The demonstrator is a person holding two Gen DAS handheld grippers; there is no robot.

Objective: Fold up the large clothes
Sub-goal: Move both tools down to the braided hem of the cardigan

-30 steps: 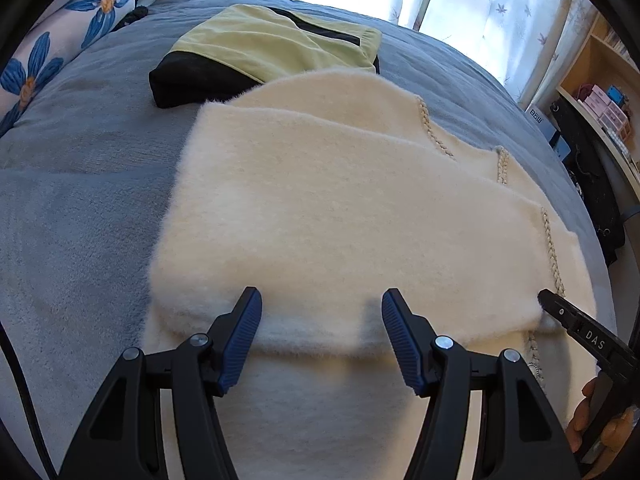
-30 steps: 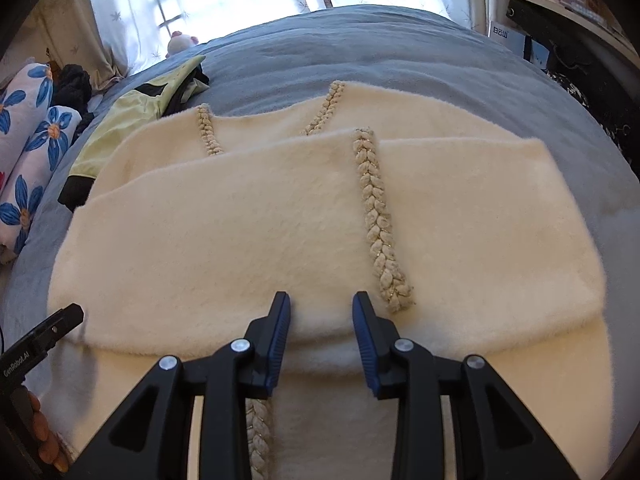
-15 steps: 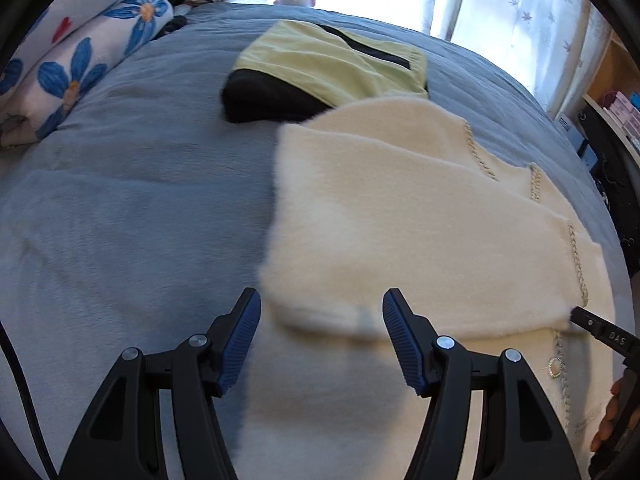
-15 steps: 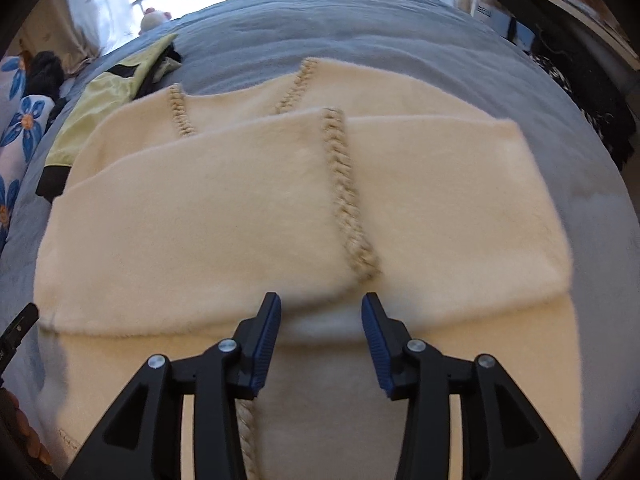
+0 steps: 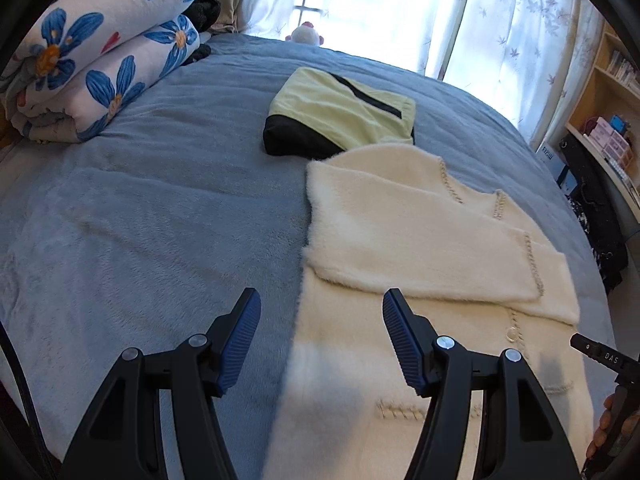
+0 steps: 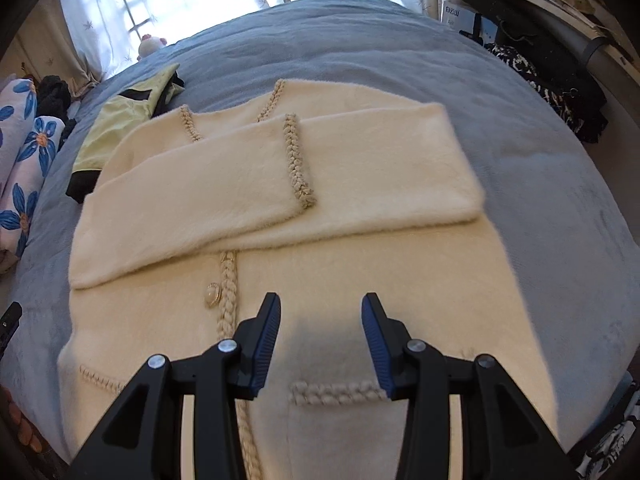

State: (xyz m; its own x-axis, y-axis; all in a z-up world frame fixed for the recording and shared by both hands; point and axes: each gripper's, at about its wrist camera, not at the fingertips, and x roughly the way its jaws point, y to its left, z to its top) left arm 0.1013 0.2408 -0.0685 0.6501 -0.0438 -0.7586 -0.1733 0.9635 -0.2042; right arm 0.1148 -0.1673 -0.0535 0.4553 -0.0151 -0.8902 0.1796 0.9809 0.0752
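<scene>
Pearl button [image 6: 212,295] only in right view — quilt roll [image 5: 100,60] larger in left.

My left black two-finger tool with ribbed blue pads [image 5: 321,338] hangs tilted downward, its jaws standing wide apart with nothing between them. My right black tool with the same blue pads [image 6: 320,338] points down more steeply; its jaws have just been opening and are now parted, gripping nothing. From the left wrist view I see fingertips [image 5: 606,426] wrapped round the right tool's handle at the lower right edge
</scene>
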